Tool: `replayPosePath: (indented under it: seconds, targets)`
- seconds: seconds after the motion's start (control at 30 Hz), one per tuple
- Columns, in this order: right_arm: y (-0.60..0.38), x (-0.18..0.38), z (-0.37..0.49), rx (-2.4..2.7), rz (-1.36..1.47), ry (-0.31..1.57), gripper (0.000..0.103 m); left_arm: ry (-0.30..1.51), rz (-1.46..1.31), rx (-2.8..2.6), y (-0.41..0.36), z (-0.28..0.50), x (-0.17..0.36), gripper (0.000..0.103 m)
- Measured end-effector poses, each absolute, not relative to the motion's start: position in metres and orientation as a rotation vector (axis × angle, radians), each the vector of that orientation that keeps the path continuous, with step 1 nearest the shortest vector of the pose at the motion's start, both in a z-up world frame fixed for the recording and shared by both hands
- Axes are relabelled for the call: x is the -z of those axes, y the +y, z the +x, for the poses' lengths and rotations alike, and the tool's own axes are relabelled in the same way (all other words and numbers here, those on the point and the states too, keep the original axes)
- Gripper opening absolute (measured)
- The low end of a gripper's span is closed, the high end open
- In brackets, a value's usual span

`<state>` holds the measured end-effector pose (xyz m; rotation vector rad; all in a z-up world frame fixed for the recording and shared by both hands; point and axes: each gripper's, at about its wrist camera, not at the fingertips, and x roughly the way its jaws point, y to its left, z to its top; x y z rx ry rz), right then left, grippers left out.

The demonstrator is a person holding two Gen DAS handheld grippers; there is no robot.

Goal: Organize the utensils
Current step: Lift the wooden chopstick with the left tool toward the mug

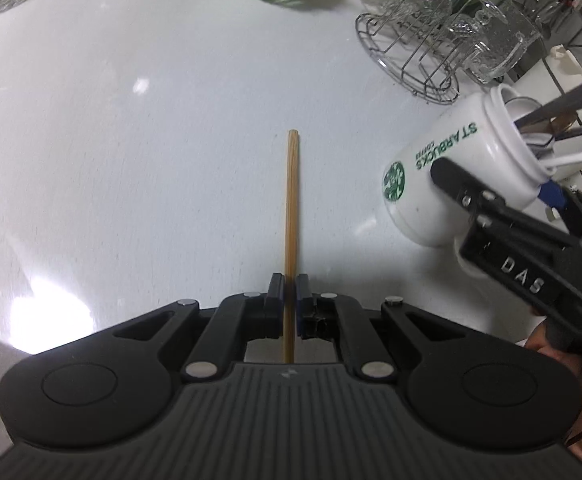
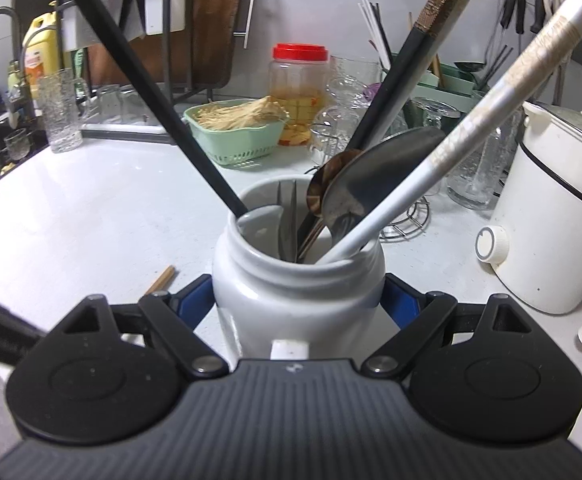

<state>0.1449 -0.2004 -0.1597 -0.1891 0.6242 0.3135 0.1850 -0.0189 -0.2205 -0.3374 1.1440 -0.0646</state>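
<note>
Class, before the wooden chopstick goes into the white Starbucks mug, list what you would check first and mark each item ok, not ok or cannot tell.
1. Left gripper shut on the wooden chopstick: ok.
2. Right gripper clamped around the white mug: ok.
3. Mug mouth has free space among the spoons and chopsticks: ok, though crowded.
4. Chopstick tip aimed at the mug mouth: not ok, it points past the mug's left.
5. Mug lifted off the counter: cannot tell.
</note>
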Motion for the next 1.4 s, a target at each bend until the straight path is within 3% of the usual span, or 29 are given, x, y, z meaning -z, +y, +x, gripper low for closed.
replayPosePath:
  seconds: [0.23,0.37,0.43,0.57,0.77,0.87,1.03,1.2,1.4]
  targets:
    - [-0.202,0.160,0.143,-0.357,-0.200,0.615,0.091,1.123,-0.423,0.052,-0.014,0.169,0.221,0.009]
    - [-0.202,0.160,0.144,-0.369,-0.202,0.612,0.091,1.127,-0.462,0.035,-0.010,0.157,0.217,0.039]
    - [-0.202,0.160,0.145,-0.375,-0.202,0.613,0.091,1.123,-0.444,0.016,-0.013,0.146,0.214,0.043]
    - [-0.204,0.161,0.145,-0.388,-0.203,0.609,0.091,1.140,-0.472,0.019,-0.018,0.124,0.213,0.061]
    - [-0.205,0.161,0.146,-0.398,-0.204,0.609,0.091,1.216,-0.438,0.051,-0.039,0.104,0.227,0.066]
    - [-0.206,0.161,0.146,-0.400,-0.204,0.609,0.091,1.237,-0.416,0.036,-0.045,0.100,0.236,0.064]
    - [-0.205,0.161,0.145,-0.400,-0.206,0.604,0.091,1.258,-0.416,0.050,-0.045,0.105,0.247,0.048]
    - [-0.205,0.162,0.145,-0.397,-0.203,0.597,0.091,1.285,-0.401,0.093,-0.047,0.111,0.253,0.011]
    - [-0.203,0.162,0.144,-0.382,-0.197,0.596,0.091,1.263,-0.341,0.111,-0.043,0.109,0.236,0.005]
